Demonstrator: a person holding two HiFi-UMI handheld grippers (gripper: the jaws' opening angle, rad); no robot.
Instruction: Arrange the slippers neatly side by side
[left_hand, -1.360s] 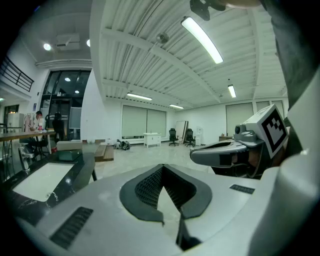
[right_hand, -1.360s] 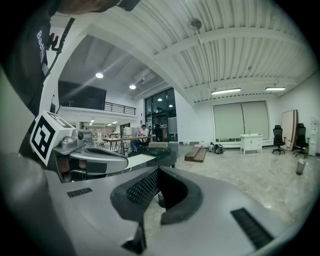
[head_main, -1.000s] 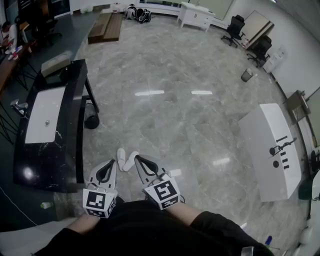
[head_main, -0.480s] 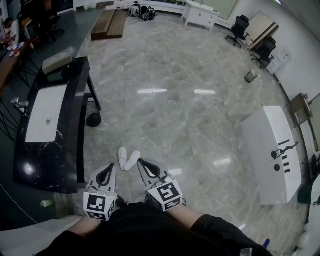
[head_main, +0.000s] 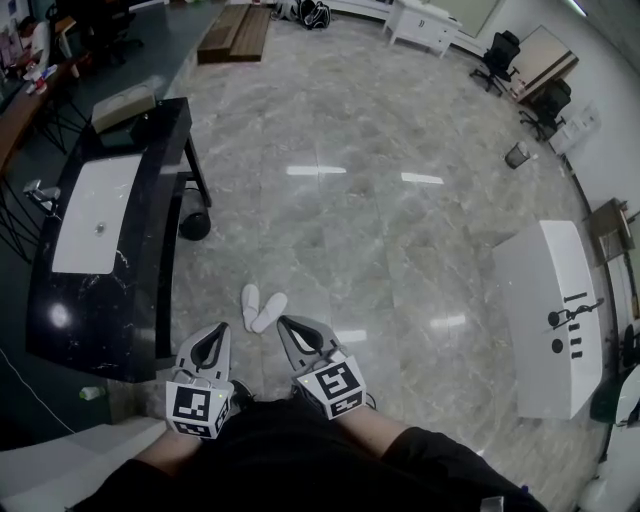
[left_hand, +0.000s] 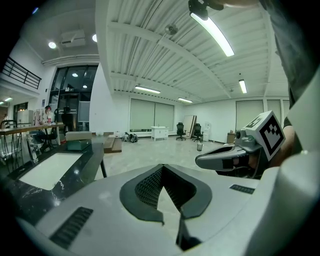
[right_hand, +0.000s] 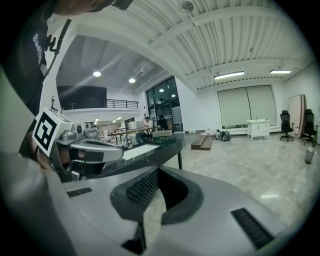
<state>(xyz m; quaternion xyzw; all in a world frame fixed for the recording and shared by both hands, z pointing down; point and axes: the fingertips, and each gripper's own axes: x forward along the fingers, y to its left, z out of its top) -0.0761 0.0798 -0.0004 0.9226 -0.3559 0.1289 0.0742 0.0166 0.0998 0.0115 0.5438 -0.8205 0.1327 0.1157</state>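
Observation:
Two white slippers lie on the marble floor just ahead of me, heels touching and toes spread in a narrow V. My left gripper is held low in front of my body, a little short and left of the slippers, jaws shut on nothing. My right gripper is beside it, its tip close to the right slipper in the head view, and is also shut and empty. In the left gripper view its own jaws meet at the tip; the same shows in the right gripper view. Neither gripper view shows the slippers.
A black table with a white sheet stands at my left, its edge near the left gripper. A white counter stands to the right. Far off are office chairs, a bin and wooden pallets.
The head view has drifted, so the slippers and room sit slightly differently in frame. Both grippers stay shut in the same place. The slippers have not moved.

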